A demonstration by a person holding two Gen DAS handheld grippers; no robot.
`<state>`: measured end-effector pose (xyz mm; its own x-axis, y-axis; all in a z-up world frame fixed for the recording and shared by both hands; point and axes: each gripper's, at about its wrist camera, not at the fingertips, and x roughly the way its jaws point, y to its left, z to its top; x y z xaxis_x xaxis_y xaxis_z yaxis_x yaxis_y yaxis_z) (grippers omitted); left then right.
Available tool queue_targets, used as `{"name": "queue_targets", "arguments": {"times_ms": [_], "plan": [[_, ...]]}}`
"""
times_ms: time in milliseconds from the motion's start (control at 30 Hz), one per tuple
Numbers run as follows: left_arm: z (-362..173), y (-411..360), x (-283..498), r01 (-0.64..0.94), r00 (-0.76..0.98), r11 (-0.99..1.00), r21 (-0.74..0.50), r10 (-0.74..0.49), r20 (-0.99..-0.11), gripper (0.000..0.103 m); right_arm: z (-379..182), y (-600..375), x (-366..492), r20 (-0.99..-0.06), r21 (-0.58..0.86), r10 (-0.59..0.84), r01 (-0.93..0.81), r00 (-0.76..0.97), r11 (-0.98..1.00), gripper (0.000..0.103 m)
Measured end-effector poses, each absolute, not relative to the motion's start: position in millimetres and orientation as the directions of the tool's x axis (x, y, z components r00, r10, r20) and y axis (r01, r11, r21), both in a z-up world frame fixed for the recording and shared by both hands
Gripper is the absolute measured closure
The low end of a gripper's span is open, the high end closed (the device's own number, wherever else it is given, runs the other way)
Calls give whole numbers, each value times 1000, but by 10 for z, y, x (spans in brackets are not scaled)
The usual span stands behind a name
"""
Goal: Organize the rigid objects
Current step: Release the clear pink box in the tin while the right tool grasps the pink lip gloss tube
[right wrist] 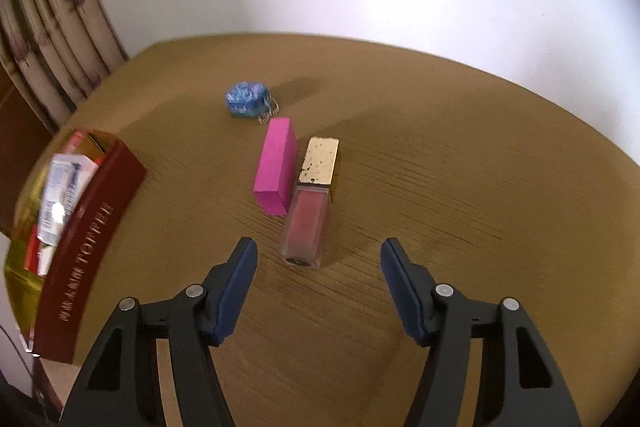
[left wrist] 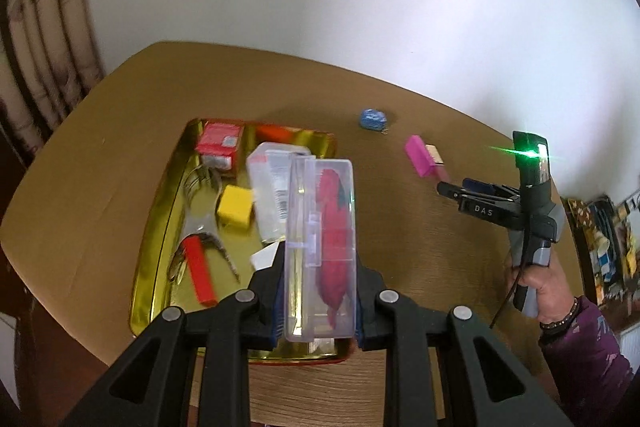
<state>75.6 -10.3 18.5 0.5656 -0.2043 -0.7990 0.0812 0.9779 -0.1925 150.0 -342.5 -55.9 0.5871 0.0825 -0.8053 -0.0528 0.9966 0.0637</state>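
Note:
My left gripper [left wrist: 320, 259] is shut on a clear plastic case [left wrist: 320, 247] with something red inside, held over the gold-lined tin [left wrist: 160, 211]. The tin holds a yellow block [left wrist: 235, 211], a red stick [left wrist: 200, 273], a red-and-white box [left wrist: 219, 143], a clear bottle [left wrist: 269, 195] and metal keys. My right gripper [right wrist: 319, 253] stands open just short of a lip gloss tube [right wrist: 307, 223] with a gold cap. A pink block [right wrist: 276, 165] lies beside that tube. In the left wrist view the right gripper [left wrist: 448, 187] hovers near the pink block [left wrist: 419, 155].
A small blue round object [right wrist: 247, 99] with a metal chain lies behind the pink block. The red outer wall of the tin [right wrist: 88, 243] stands at the left of the right wrist view. The wooden table [right wrist: 440, 167] meets a white wall; curtains hang at the left.

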Motion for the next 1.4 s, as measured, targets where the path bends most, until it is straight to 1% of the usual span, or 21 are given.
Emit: {"name": "queue_targets", "arguments": {"times_ms": [67,100,133,200,267,333,367,467,533,567,667,800,967,1133,1167,1200,1267,1400], "plan": [[167,-32,759,63,565,979,-196,-197,-802,78,-588,-3413,1538,-812,49,70,-51,579,997,48],[158,3,755,54,567,979,-195,-191,-801,78,-604,-3410,1562,-816,49,70,-52,573,997,59],[183,42,728,47,570,980,-193,-185,-801,78,-618,-3404,1584,-821,41,64,-53,567,998,66],[201,100,688,34,571,984,-175,-163,-805,78,-637,-3337,1641,-824,15,42,-53,565,999,71],[185,142,658,29,566,985,-171,-157,-809,78,-630,-3351,1684,-829,18,42,-49,558,999,76],[141,148,653,34,555,985,-168,-158,-816,78,-629,-3370,1729,-836,22,43,-45,547,999,83],[119,146,642,33,550,986,-163,-154,-821,78,-631,-3374,1743,-838,22,41,-42,545,999,84],[-2,126,681,44,536,986,-161,-160,-829,78,-627,-3391,1755,-845,21,41,-44,534,999,85],[-103,76,721,61,521,988,-140,-151,-840,78,-630,-3436,1735,-844,46,58,-35,533,998,85],[-133,31,730,73,527,991,-108,-130,-840,78,-635,-3477,1714,-843,64,69,-28,533,998,85],[-175,-74,757,91,535,995,-33,-77,-842,78,-639,-3615,1665,-838,155,125,12,531,988,85],[-217,-157,774,107,550,994,22,-40,-834,78,-617,-3799,1565,-824,270,197,62,532,961,85],[-327,-151,795,112,524,994,13,-48,-850,78,-519,-3895,1362,-797,356,255,84,548,931,85],[-401,-140,806,110,524,993,31,-32,-851,77,-329,-3787,1181,-757,420,318,53,571,906,85],[-412,-138,810,111,529,993,34,-30,-848,77,-283,-3720,1140,-749,430,333,38,573,902,85],[-418,-130,814,110,529,993,38,-27,-848,74,-236,-3644,1114,-742,437,342,28,577,899,85],[-417,-100,818,109,529,994,17,-44,-848,70,-119,-3482,1057,-722,459,381,-11,577,888,85],[-361,22,791,91,546,994,-53,-94,-832,69,51,-3177,981,-686,497,449,-82,573,864,85]]}}
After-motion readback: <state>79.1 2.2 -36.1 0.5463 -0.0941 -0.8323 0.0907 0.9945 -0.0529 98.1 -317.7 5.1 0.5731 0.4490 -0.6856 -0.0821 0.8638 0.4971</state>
